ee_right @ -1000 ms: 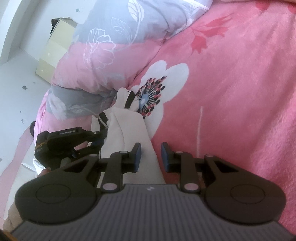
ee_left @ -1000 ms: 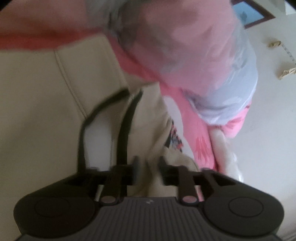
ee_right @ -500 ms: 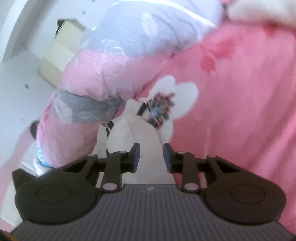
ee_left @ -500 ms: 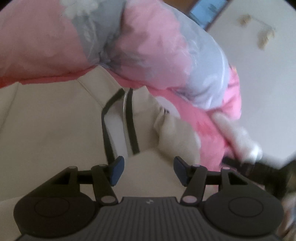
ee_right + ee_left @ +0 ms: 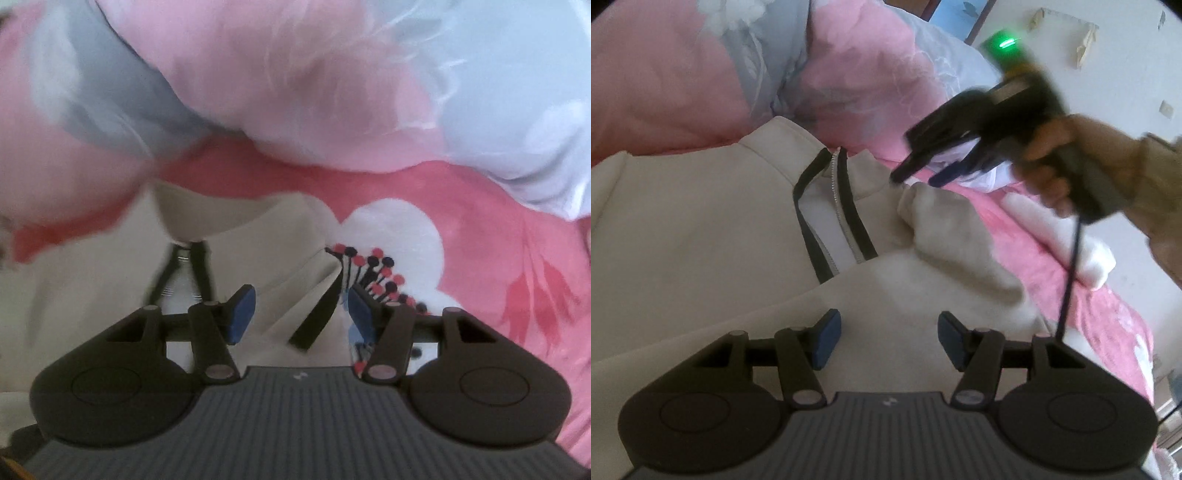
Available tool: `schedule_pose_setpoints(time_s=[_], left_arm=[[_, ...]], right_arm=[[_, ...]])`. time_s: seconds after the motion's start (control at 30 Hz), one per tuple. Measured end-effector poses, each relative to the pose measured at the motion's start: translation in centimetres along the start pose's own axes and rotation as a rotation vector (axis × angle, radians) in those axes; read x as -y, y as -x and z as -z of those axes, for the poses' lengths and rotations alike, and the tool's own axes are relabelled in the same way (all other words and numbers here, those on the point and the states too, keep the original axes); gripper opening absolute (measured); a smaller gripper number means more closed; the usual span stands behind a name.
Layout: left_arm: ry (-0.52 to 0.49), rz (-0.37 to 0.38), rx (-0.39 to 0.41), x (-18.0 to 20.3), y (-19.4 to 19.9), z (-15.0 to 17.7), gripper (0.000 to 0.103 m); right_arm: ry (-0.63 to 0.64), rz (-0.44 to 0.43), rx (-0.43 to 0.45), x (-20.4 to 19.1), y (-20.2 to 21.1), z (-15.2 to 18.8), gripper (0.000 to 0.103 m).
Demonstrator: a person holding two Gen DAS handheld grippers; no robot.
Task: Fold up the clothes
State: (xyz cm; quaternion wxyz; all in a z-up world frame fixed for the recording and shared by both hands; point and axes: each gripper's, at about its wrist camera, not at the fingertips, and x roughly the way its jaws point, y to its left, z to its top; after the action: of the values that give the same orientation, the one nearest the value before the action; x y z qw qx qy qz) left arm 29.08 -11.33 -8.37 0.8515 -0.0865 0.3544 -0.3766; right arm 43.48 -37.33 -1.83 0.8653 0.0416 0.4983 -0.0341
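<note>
A cream jacket (image 5: 701, 236) with a black-trimmed zip (image 5: 842, 206) lies spread on the pink bed sheet (image 5: 1108, 332), one sleeve (image 5: 953, 236) folded across its front. My left gripper (image 5: 890, 339) hangs open just above the jacket's body, nothing between its fingers. My right gripper (image 5: 923, 173), held by a hand (image 5: 1052, 173), hovers open over the collar and sleeve end. In the right wrist view the right gripper (image 5: 301, 314) is open over the jacket (image 5: 92, 280), with a black-trimmed cloth edge (image 5: 317, 314) lying below the gap.
A bulky pink and grey floral duvet (image 5: 849, 74) is piled right behind the jacket (image 5: 332, 92). A white flower print (image 5: 391, 236) marks the sheet beside the collar. A white cloth (image 5: 1089, 254) lies at the bed's far edge, with a pale wall (image 5: 1126, 66) beyond.
Both grippers were closed on cream cloth a second ago. The left opened first, then the right. The right gripper has swung over the collar into the left wrist view.
</note>
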Motion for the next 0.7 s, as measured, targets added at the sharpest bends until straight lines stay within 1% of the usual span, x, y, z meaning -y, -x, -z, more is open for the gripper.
schedule_pose_setpoints(time_s=[0.07,0.1,0.13,0.17,0.2,0.27,0.3,0.33,0.4,0.47,0.5,0.6,0.67,0.7], left_arm=[[0.017,0.019,0.006,-0.3,0.1,0.0,0.061],[0.022,0.022,0.008,-0.4,0.2,0.0,0.061],[0.026,0.025,0.009,-0.4,0.3,0.0,0.061],[0.026,0.026,0.010,-0.4,0.4,0.0,0.061],[0.020,0.023,0.009,-0.3,0.3,0.0,0.061],[0.007,0.017,0.009,-0.2,0.2,0.1,0.062],[0.001,0.014,0.008,-0.1,0.2,0.1,0.062],[-0.004,0.012,0.008,0.0,0.1,0.2,0.063],[-0.006,0.012,0.008,0.0,0.2,0.1,0.063],[-0.005,0.014,0.008,0.0,0.2,0.1,0.063],[-0.004,0.015,0.009,0.0,0.2,0.1,0.063],[-0.005,0.015,0.008,-0.1,0.2,0.1,0.063],[-0.004,0.015,0.008,-0.1,0.2,0.0,0.063],[-0.003,0.015,0.008,-0.1,0.2,0.0,0.063]], right_arm=[[0.022,0.043,-0.085,-0.3,-2.1,-0.5,0.056],[0.041,0.062,-0.121,-0.5,-2.9,-0.6,0.052],[0.070,0.072,-0.135,-0.5,-3.2,-0.4,0.039],[0.092,0.076,-0.130,-0.4,-2.9,-0.3,0.024],[0.114,0.081,-0.125,-0.3,-2.7,-0.2,0.016],[0.133,0.113,-0.075,0.7,-1.6,-0.3,0.010],[0.120,0.126,-0.045,1.6,-1.0,-0.4,0.008],[0.081,0.130,-0.022,2.8,-0.7,-0.5,0.003],[0.000,0.155,0.006,5.2,-0.7,-0.4,0.002],[-0.063,0.205,0.011,7.3,-1.3,0.0,0.002],[-0.078,0.215,0.009,7.9,-1.5,0.2,0.002],[-0.048,0.171,-0.018,7.2,-0.8,0.2,0.005],[-0.028,0.142,-0.035,6.7,-0.3,0.2,0.014],[-0.018,0.127,-0.044,6.5,-0.1,0.2,0.029]])
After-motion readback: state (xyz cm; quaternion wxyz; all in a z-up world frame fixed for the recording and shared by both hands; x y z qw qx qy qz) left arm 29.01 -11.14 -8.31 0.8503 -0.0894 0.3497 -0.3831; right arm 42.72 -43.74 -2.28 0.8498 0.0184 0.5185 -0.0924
